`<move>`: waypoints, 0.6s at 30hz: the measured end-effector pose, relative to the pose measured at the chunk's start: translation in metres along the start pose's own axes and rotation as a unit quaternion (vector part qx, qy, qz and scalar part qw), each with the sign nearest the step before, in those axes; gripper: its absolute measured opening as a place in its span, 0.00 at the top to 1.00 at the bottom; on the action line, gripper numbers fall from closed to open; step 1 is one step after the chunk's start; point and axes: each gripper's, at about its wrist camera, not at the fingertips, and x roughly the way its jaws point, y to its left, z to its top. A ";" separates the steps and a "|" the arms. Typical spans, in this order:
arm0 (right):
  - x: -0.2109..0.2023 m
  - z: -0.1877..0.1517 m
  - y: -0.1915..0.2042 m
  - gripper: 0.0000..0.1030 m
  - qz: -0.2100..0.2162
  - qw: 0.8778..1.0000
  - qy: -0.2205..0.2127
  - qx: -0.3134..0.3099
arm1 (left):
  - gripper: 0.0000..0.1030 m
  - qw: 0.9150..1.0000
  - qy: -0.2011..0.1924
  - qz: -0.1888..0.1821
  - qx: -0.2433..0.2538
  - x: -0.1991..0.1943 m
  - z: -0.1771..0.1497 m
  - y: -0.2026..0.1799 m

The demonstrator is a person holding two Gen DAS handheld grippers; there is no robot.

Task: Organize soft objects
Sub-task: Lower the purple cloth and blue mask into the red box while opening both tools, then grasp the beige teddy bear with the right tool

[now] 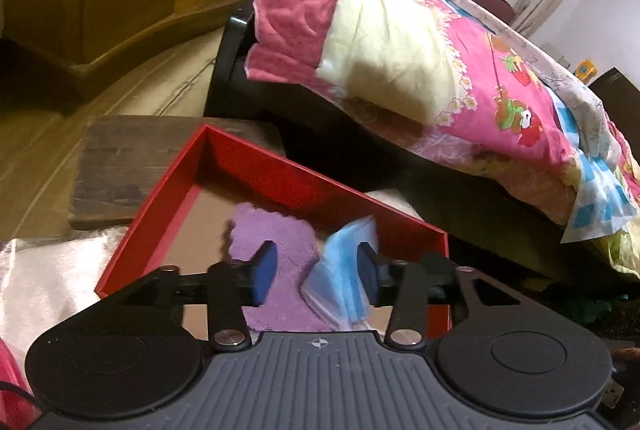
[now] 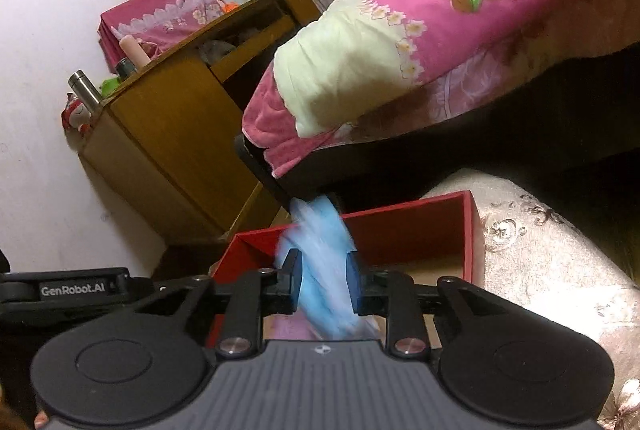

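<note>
A red box (image 1: pixel 280 166) with a brown floor sits low in the left wrist view, and a purple fuzzy cloth (image 1: pixel 276 230) lies inside it. My left gripper (image 1: pixel 316 266) is open above the box. A blue face mask (image 1: pixel 344 270) rests against its right pad, while the left pad stands apart from it. In the right wrist view my right gripper (image 2: pixel 324 270) is shut on a blurred blue face mask (image 2: pixel 320 242) above the red box (image 2: pixel 420 226). I cannot tell whether both views show the same mask. A bit of purple cloth (image 2: pixel 288 328) shows below it.
A bed with a pink and yellow quilt (image 1: pixel 460 50) overhangs behind the box. A dark wooden board (image 1: pixel 132 158) lies to the box's left, with white satin fabric (image 1: pixel 52 270) nearer. A wooden nightstand (image 2: pixel 172 134) stands against the wall and a patterned white cushion (image 2: pixel 552 262) borders the box.
</note>
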 end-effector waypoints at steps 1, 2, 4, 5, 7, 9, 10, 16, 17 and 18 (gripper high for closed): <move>0.000 0.000 0.000 0.98 -0.003 1.000 0.001 -0.004 | 0.47 1.000 -0.002 0.000 0.002 -0.003 -0.001 0.000; -0.002 0.001 0.000 0.96 -0.006 1.000 0.000 -0.008 | 0.40 1.000 -0.005 0.000 0.003 -0.006 -0.002 -0.001; -0.009 0.002 0.004 0.91 -0.008 1.000 -0.009 -0.014 | 0.33 1.000 -0.015 -0.001 0.010 -0.016 -0.003 -0.005; -0.013 0.003 0.007 0.90 -0.007 1.000 -0.013 -0.015 | 0.32 1.000 -0.020 -0.001 0.012 -0.020 -0.003 -0.008; -0.025 0.004 0.011 0.90 -0.002 1.000 -0.019 -0.011 | 0.31 1.000 -0.022 -0.008 0.015 -0.031 -0.007 -0.012; -0.038 0.002 0.017 0.90 0.002 1.000 -0.024 -0.013 | 0.29 0.999 -0.023 -0.019 0.014 -0.041 -0.012 -0.014; -0.045 0.001 0.020 0.89 0.005 1.000 -0.026 -0.017 | 0.28 0.999 -0.023 -0.024 0.013 -0.047 -0.015 -0.015; -0.089 -0.016 0.031 0.86 0.009 0.999 -0.036 -0.015 | 0.27 0.998 -0.035 -0.052 0.016 -0.086 -0.033 -0.020; -0.098 -0.019 0.032 0.86 0.011 0.999 -0.039 -0.015 | 0.27 0.998 -0.038 -0.055 0.020 -0.093 -0.038 -0.022; -0.105 -0.023 0.033 0.85 0.011 0.999 -0.041 -0.015 | 0.26 0.997 -0.040 -0.057 0.023 -0.099 -0.041 -0.023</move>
